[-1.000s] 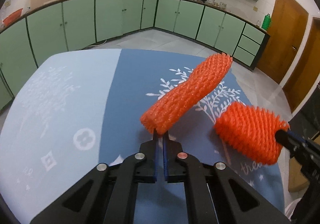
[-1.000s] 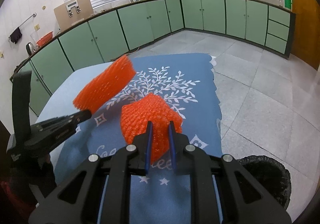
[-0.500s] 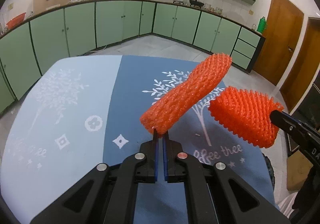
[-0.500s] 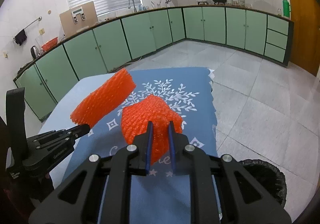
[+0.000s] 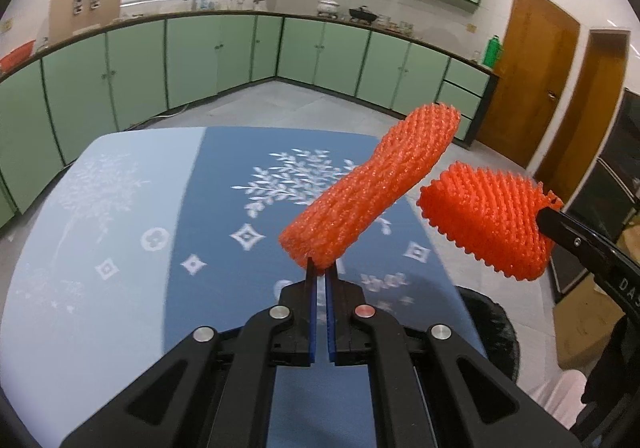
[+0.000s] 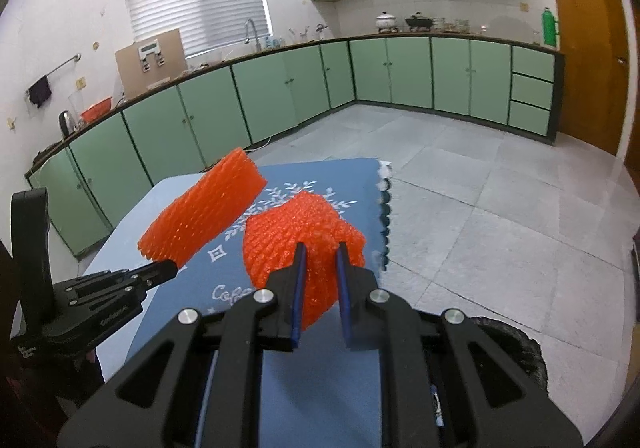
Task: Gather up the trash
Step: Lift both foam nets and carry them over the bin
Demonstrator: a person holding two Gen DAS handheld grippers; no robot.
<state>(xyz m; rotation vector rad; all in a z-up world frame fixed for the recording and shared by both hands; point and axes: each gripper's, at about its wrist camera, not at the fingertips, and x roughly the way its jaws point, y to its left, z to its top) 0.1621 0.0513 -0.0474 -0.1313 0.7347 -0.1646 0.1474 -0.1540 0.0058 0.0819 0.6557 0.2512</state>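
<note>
Carry step: the left claw [image 5: 319,272] is clamped on the long foam net [image 5: 372,188], the right claw [image 6: 320,260] on the short foam net [image 6: 300,244], both above the bench [image 5: 120,248]. Next (a judgement), release over the black bin [image 6: 516,352].

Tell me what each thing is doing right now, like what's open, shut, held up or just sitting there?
Left claw: shut on the long foam net.
Long foam net: held up off the table, tilted.
Right claw: shut on the short foam net.
Short foam net: squeezed, held in the air.
Tablecloth: spread flat on the table.
Trash bin: open, on the floor beside the table.
Cabinet doors: shut.
</note>
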